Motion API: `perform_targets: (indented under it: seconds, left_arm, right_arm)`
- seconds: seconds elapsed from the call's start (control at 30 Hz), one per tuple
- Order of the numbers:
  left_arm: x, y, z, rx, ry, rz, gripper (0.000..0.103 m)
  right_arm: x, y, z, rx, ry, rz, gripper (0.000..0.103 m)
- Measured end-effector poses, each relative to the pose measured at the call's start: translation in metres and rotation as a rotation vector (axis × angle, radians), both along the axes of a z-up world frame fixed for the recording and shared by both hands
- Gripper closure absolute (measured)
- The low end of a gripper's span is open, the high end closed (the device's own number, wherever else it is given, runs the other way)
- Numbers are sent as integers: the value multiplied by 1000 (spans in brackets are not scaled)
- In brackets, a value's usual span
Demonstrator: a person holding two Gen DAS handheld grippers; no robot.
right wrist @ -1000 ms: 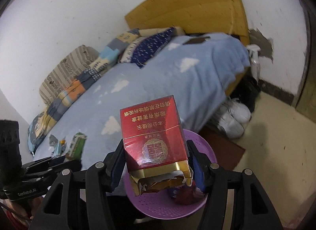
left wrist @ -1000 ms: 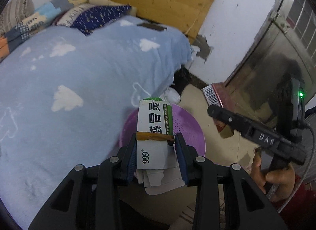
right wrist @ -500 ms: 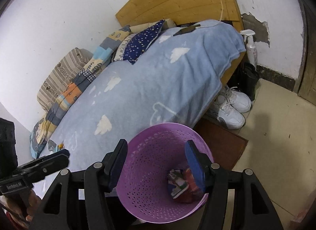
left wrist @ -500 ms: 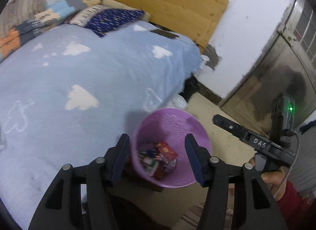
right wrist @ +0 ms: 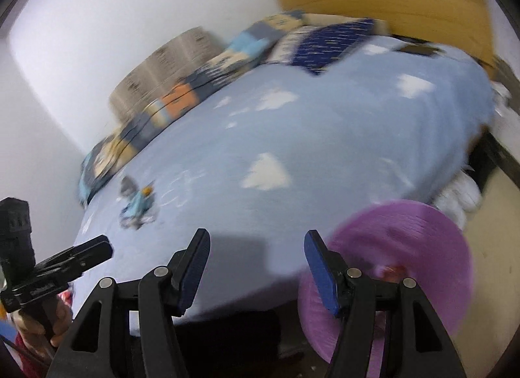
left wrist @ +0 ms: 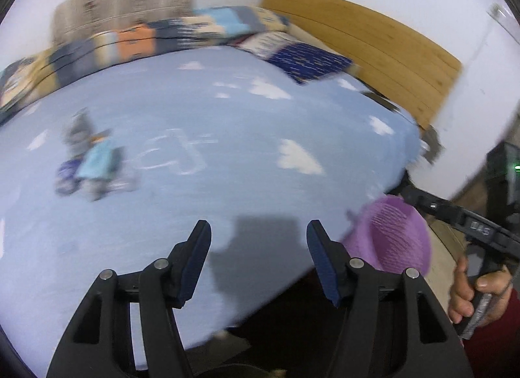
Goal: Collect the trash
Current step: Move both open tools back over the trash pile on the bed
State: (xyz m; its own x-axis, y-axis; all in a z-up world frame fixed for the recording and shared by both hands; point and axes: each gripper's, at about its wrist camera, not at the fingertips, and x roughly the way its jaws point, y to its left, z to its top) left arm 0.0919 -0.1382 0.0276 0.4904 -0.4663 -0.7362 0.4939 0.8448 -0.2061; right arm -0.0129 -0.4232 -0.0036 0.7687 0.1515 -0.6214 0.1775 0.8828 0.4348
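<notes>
On the bed [left wrist: 201, 183], ahead-left of both empty, half-open hand-held grippers: blurred trash cluster [left wrist: 94, 163]; left hand-held gripper [left wrist: 256, 261] nearer, right hand-held gripper [right wrist: 256, 267] farther; axis unclear.

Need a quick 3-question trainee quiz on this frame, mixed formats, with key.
1. True or false: the left gripper has a box between its jaws.
2. Where does the leftover trash pile lie? A) in the purple basket B) on the blue blanket C) on the floor
3. Fill in: in the right wrist view, the purple basket sits to the ____ of the right gripper.

Key: 1 false, both grippers stand open with nothing between the jaws; 2 B; 3 right.
</notes>
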Motion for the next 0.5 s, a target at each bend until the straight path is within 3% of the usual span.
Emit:
perform_targets:
  seconds: [0.33,0.43,0.5]
  left_arm:
    - [84,165,-30,-15,15,455,43]
    - [105,202,-43,-57,84,533,43]
    - [110,216,-41,-52,62,564,43]
  right_arm:
    - [130,145,17,-34,34,339,39]
    - [180,192,10,-42,66,430,39]
    - [216,222,-2,-37,111,462,39]
